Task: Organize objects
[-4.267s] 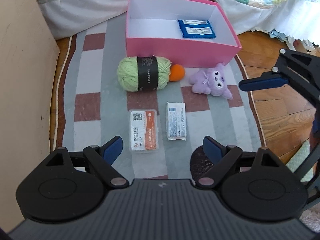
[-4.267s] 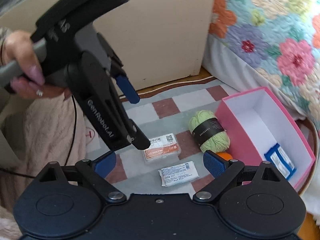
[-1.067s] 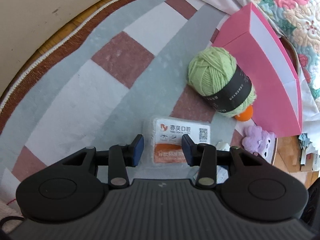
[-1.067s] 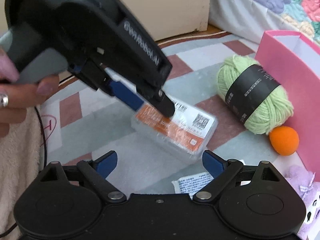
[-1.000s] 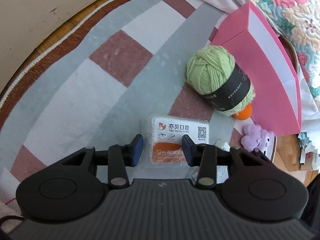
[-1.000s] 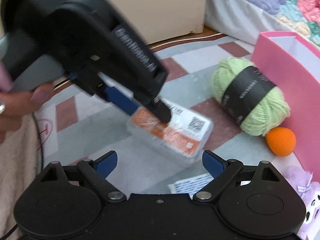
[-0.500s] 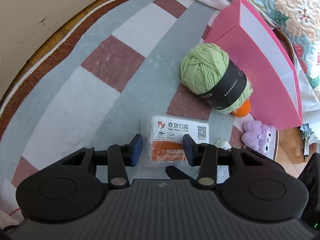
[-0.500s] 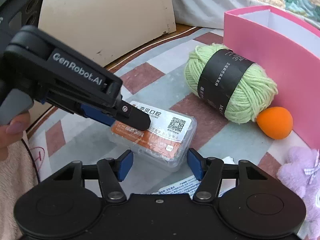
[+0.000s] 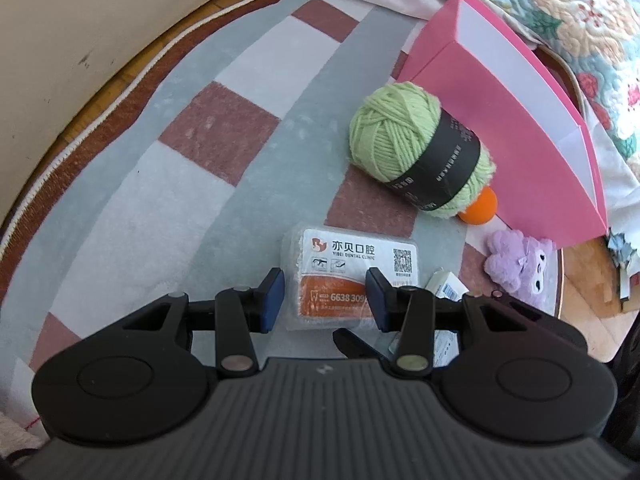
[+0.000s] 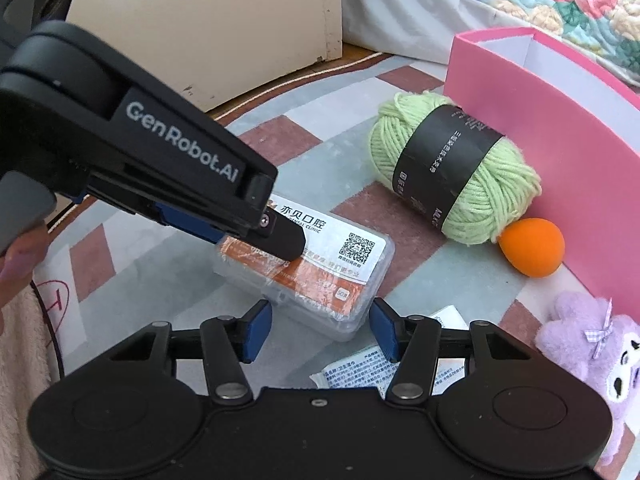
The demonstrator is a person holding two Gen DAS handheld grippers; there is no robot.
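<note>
A clear plastic box with an orange and white label (image 9: pixel 352 276) (image 10: pixel 320 276) hangs tilted just above the rug. My left gripper (image 9: pixel 326 300) is shut on its near end; in the right wrist view that gripper (image 10: pixel 280 240) reaches in from the left over the label. My right gripper (image 10: pixel 322 332) is closing around the box's other end, which lies between its jaws; a thin gap still shows at the left pad. One right finger (image 9: pixel 356 342) pokes in under the box. The pink box (image 9: pixel 500 120) (image 10: pixel 560 152) stands open at the right.
On the checked rug (image 9: pixel 200 184) lie a green yarn ball (image 9: pixel 420 152) (image 10: pixel 452 176), an orange ball (image 9: pixel 480 210) (image 10: pixel 532 250), a purple plush (image 9: pixel 520 264) (image 10: pixel 596 344) and a white packet (image 10: pixel 360 372). A beige cabinet (image 10: pixel 208 28) stands at the left, a quilted bed (image 9: pixel 560 8) behind.
My right gripper's jaws have narrowed from wide apart to close around the near end of the clear box, and it has come nearer. The left gripper keeps its hold on the box.
</note>
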